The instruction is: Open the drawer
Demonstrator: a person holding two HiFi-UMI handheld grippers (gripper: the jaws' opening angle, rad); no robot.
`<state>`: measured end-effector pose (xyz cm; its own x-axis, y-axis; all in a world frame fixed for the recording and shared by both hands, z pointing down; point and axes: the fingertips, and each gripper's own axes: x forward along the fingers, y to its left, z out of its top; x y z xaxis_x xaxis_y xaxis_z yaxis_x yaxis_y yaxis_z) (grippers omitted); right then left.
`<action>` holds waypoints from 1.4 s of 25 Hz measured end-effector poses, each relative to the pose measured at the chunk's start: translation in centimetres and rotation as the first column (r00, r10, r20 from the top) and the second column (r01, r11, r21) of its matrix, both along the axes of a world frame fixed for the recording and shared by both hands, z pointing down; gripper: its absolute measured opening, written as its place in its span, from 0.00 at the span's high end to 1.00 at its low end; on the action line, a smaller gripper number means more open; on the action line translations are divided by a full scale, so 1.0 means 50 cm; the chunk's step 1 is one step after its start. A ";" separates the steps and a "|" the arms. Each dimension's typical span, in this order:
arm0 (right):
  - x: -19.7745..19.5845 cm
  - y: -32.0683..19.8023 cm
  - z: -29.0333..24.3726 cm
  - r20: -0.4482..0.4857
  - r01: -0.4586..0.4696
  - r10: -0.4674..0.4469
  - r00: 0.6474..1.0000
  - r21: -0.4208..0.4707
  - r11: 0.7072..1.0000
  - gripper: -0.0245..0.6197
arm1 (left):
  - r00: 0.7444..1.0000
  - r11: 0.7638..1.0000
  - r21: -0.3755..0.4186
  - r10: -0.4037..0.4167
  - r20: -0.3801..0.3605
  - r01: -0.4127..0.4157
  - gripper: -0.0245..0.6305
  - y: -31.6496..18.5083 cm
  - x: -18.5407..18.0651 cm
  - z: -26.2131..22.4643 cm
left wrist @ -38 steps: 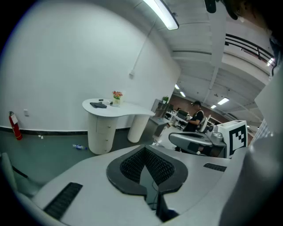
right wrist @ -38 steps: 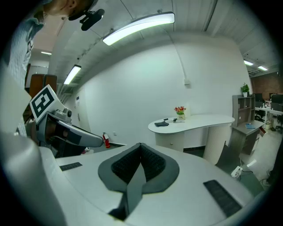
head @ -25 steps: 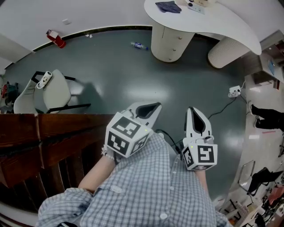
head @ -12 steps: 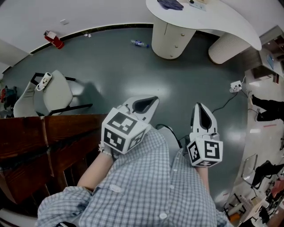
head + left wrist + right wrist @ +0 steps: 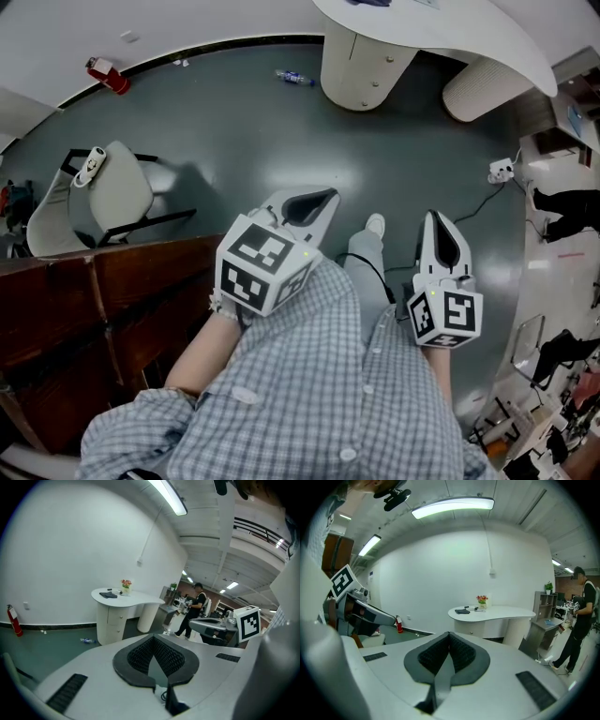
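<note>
A white curved desk (image 5: pixel 450 33) stands across the grey floor at the top of the head view. Its round pedestal (image 5: pixel 361 66) carries the drawers with small knobs; the pedestal also shows in the left gripper view (image 5: pixel 114 618) and the right gripper view (image 5: pixel 478 630). My left gripper (image 5: pixel 319 199) and right gripper (image 5: pixel 441 225) are held in front of my checked shirt, far from the desk and pointing toward it. Both are shut with nothing between the jaws, as seen on the left gripper (image 5: pixel 153 637) and the right gripper (image 5: pixel 449 633).
Dark wooden furniture (image 5: pixel 94 309) stands close at my left, with a white chair (image 5: pixel 117 192) beyond it. A red fire extinguisher (image 5: pixel 105 75) and a bottle (image 5: pixel 293 77) lie near the wall. A power strip (image 5: pixel 500 170) with its cable is at right. A person in black (image 5: pixel 581 616) stands to the right.
The desk has slid upward in the head view. A white shoe has come into view between the grippers. The right gripper sits lower and further right; both stay shut.
</note>
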<state>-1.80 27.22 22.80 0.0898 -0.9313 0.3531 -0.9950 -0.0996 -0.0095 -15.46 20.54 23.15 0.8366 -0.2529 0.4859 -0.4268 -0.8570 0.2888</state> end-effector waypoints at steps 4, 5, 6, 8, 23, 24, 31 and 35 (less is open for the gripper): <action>0.014 -0.026 0.008 -0.016 0.039 -0.039 0.999 -0.002 0.999 0.95 | 0.999 0.999 0.010 -0.032 0.025 0.032 0.96 -0.020 0.007 0.007; 0.019 -0.032 0.011 -0.017 0.049 -0.049 0.999 -0.003 0.999 0.95 | 0.999 0.999 0.008 -0.043 0.030 0.042 0.96 -0.024 0.009 0.009; 0.027 -0.038 0.014 -0.015 0.055 -0.055 0.998 -0.002 0.998 0.95 | 0.998 0.999 0.004 -0.052 0.033 0.052 0.96 -0.028 0.013 0.011; 0.049 -0.050 0.019 -0.008 0.060 -0.060 0.998 0.001 0.998 0.95 | 0.997 0.998 0.001 -0.064 0.036 0.064 0.96 -0.036 0.028 0.013; 0.288 -0.193 0.046 0.028 0.179 -0.178 0.984 -0.019 0.984 0.95 | 0.982 0.982 -0.030 -0.187 0.025 0.188 0.96 -0.154 0.269 0.023; 0.305 -0.204 0.050 0.031 0.191 -0.191 0.981 -0.023 0.981 0.95 | 0.980 0.979 -0.032 -0.199 0.026 0.200 0.96 -0.162 0.285 0.024; 0.394 -0.281 0.069 0.043 0.302 -0.300 0.953 -0.033 0.953 0.95 | 0.949 0.949 -0.030 -0.314 0.029 0.314 0.96 -0.213 0.361 0.031; 0.425 -0.308 0.080 0.049 0.345 -0.343 0.938 -0.041 0.938 0.95 | 0.932 0.932 -0.031 -0.361 0.032 0.362 0.96 -0.231 0.387 0.032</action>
<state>19.44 11.82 26.82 -0.2481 -0.8844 0.3954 -0.9675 0.2471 -0.0544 3.88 8.99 24.74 0.6794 -0.5175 0.5202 -0.7131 -0.6328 0.3019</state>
